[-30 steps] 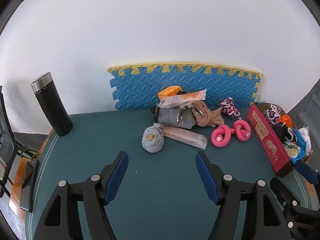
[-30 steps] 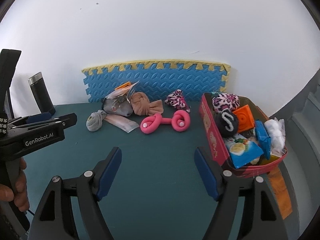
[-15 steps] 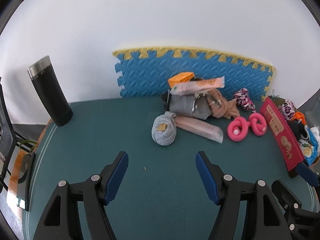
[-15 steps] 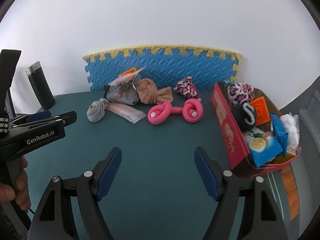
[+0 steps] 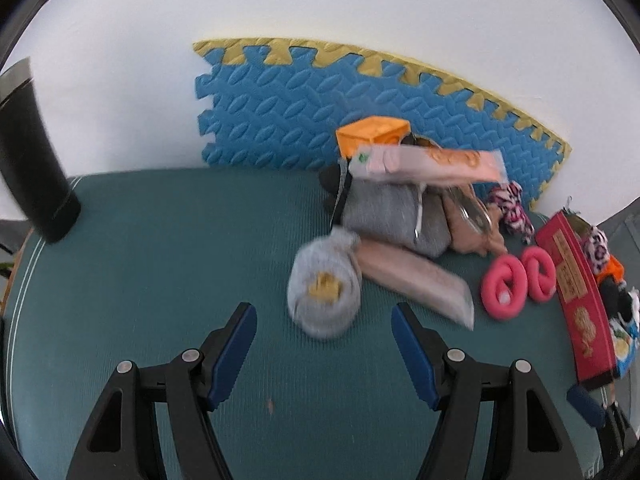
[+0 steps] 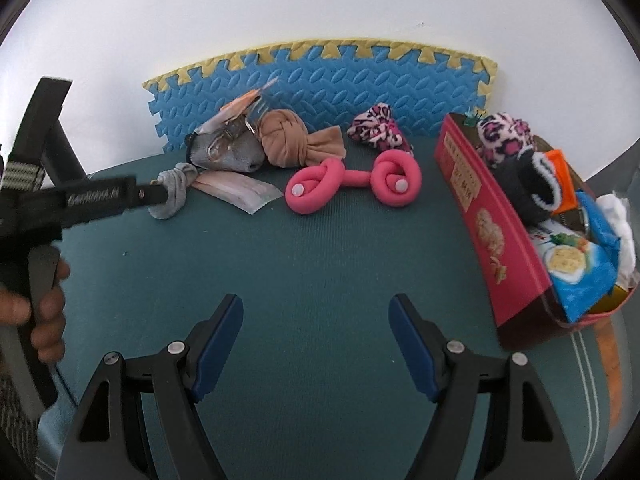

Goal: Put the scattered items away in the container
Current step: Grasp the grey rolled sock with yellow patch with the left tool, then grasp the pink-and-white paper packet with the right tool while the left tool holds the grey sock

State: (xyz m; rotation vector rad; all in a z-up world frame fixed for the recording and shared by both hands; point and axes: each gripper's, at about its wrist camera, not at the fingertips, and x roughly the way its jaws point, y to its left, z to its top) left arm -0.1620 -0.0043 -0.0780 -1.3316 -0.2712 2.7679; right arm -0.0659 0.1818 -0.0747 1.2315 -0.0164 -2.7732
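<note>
The left gripper (image 5: 322,344) stood wide and empty, low in the frame, pointed at the rolled grey sock (image 5: 325,285) at centre. The right gripper (image 6: 316,344) gaped empty too. The red cardboard box (image 6: 486,224) at right was heaped full, so added items risked sliding off; the sock also touched the pale pink sachet (image 5: 416,282), which might drag along.

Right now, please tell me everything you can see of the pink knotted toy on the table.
The pink knotted toy is a smooth, rubbery-looking rope, tied into a coil at each end with a short bar between. A pale round cap shows in each coil. It lies flat on the green table, between the tan knotted cloth and the red box, with no gripper touching it.
</note>
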